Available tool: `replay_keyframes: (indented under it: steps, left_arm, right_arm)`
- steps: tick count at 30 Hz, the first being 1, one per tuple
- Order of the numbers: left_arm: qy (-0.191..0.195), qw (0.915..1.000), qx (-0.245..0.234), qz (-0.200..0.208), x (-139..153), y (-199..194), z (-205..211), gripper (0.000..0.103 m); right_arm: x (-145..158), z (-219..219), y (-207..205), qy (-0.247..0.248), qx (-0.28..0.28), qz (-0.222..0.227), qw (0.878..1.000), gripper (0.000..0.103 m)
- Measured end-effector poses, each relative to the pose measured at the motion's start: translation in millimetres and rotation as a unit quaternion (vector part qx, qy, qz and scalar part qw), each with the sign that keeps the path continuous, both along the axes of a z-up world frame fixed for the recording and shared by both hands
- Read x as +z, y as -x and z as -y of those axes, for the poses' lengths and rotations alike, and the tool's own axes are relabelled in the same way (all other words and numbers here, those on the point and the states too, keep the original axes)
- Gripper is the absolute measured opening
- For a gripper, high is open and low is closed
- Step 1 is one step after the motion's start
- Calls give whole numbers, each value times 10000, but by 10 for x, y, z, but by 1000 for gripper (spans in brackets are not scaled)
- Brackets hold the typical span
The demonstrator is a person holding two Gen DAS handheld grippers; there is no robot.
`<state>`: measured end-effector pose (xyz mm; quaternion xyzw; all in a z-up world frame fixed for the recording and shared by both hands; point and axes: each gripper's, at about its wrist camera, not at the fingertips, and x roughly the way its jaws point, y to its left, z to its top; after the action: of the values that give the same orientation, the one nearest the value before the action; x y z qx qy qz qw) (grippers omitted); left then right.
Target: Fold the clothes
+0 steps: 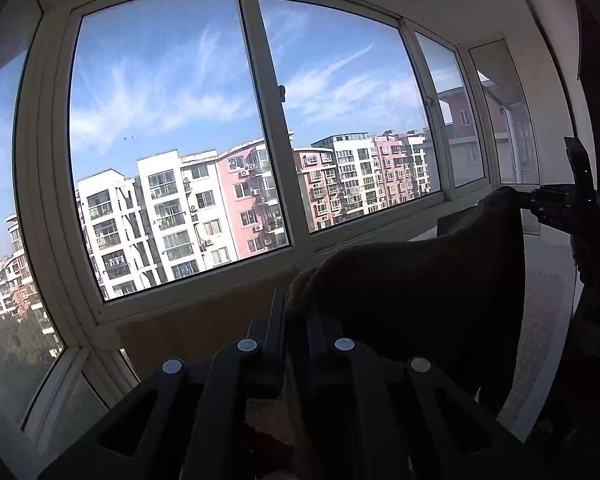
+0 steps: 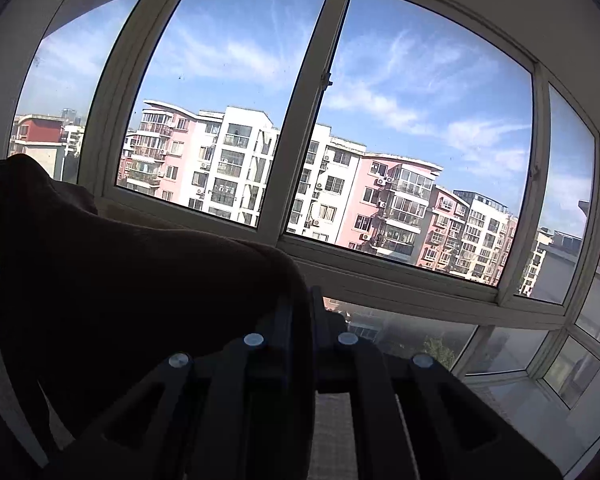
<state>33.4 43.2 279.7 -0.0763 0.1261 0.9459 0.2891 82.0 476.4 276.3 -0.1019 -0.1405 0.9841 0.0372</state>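
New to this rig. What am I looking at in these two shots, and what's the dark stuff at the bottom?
No robot arm here: a person holds a two-finger gripper in each hand, and each gripper carries a fisheye camera looking forward along its fingers. One picture is from the left gripper, the other from the right gripper; the black linkage at the bottom of each is the gripper itself. Both are shut on a dark cloth that hangs stretched between them. In the left view the right gripper shows at the far edge, pinching the cloth's other end. Both cameras face a big window with apartment blocks outside. No work surface is clearly visible.
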Motion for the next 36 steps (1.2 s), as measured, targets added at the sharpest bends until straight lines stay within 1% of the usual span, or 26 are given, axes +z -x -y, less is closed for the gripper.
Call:
replay_keyframes:
  steps: [3,5,7,8,10,11,12,14,15,16,17,18,20,21,22,23,24,26,27,28,29,30,31,33,34,36]
  left_arm:
    - [198,9996,23,213,-162,259,-150,8]
    - [309,9980,47,553,-478,599,-256,8]
    - [415,9937,-166,1025,-945,1081,-354,8]
    - [496,9898,-101,1328,-1249,1372,-420,8]
    - [764,9780,-20,1941,-1997,1951,-572,8]
    - [968,9703,49,2215,-2384,2189,-653,9]
    - [1237,9580,117,2583,-2821,2410,-728,12]
    - [1761,9277,246,3284,-3676,2838,-867,13]
    - [1972,9140,299,3532,-3997,2987,-890,14]
    - [2077,9043,391,3710,-4234,3102,-885,14]
    - [2116,8964,456,3868,-4403,3190,-865,14]
    - [2173,8927,489,3917,-4472,3249,-824,14]
    - [2267,8877,493,3977,-4518,3282,-802,17]
    - [2293,8871,453,3981,-4486,3293,-759,25]
    - [2327,8873,458,3955,-4442,3323,-712,29]
    - [2353,8882,518,3913,-4384,3351,-679,32]
    - [2348,8887,571,3896,-4322,3382,-648,32]
    - [2074,8877,590,4069,-4171,3476,-615,28]
    - [1889,8892,459,4142,-4106,3549,-676,28]
    - [1783,8941,343,4094,-4054,3609,-790,29]
    - [1735,8980,234,4037,-4005,3656,-934,30]
    - [1727,8990,96,4024,-3998,3693,-1097,30]
    - [1765,8973,-43,4045,-4042,3728,-1276,30]
    - [1872,8898,-152,4160,-4226,3818,-1646,30]
    - [1893,8850,-180,4250,-4313,3851,-1795,30]
    - [1799,8705,-225,4576,-4490,3918,-1990,30]
  right_arm:
    - [-138,-83,304,-199,-107,156,9996,7]
    - [-411,-213,641,-127,-45,492,9987,7]
    - [-855,-310,1116,-37,-13,914,9958,7]
    - [-1145,-351,1381,21,-35,1173,9931,7]
    - [-1761,-425,1917,143,-74,1740,9846,7]
    - [-2162,-428,2163,76,-99,2173,9760,7]
    - [-2563,-432,2409,8,-125,2602,9655,7]
    - [-3365,-438,2900,-127,-175,3443,9386,9]
    - [-3727,-444,3035,-152,-132,3881,9214,9]
    - [-4088,-451,3170,-176,-88,4310,9021,9]
    - [-4287,-493,3239,-106,-94,4519,8920,9]
    - [-4484,-535,3308,-36,-99,4725,8813,9]
    - [-4562,-660,3389,305,-46,4880,8723,14]
    - [-4555,-707,3418,479,-11,4915,8696,17]
    - [-4548,-754,3447,654,25,4948,8666,19]
    - [-4459,-798,3466,721,73,4926,8672,20]
    - [-4366,-800,3468,699,178,4884,8697,24]
    - [-4247,-740,3505,755,372,4815,8724,28]
    - [-4173,-696,3547,836,475,4769,8737,34]
    - [-4100,-652,3589,917,578,4722,8748,40]
    - [-4045,-547,3675,902,695,4662,8773,41]
    - [-4037,-408,3766,792,745,4609,8807,41]
    - [-4030,-269,3857,682,796,4556,8840,41]
    - [-4176,-49,4061,651,907,4701,8755,41]
    - [-4270,47,4135,632,941,4811,8693,41]
    - [-4419,145,4224,553,875,4970,8616,41]
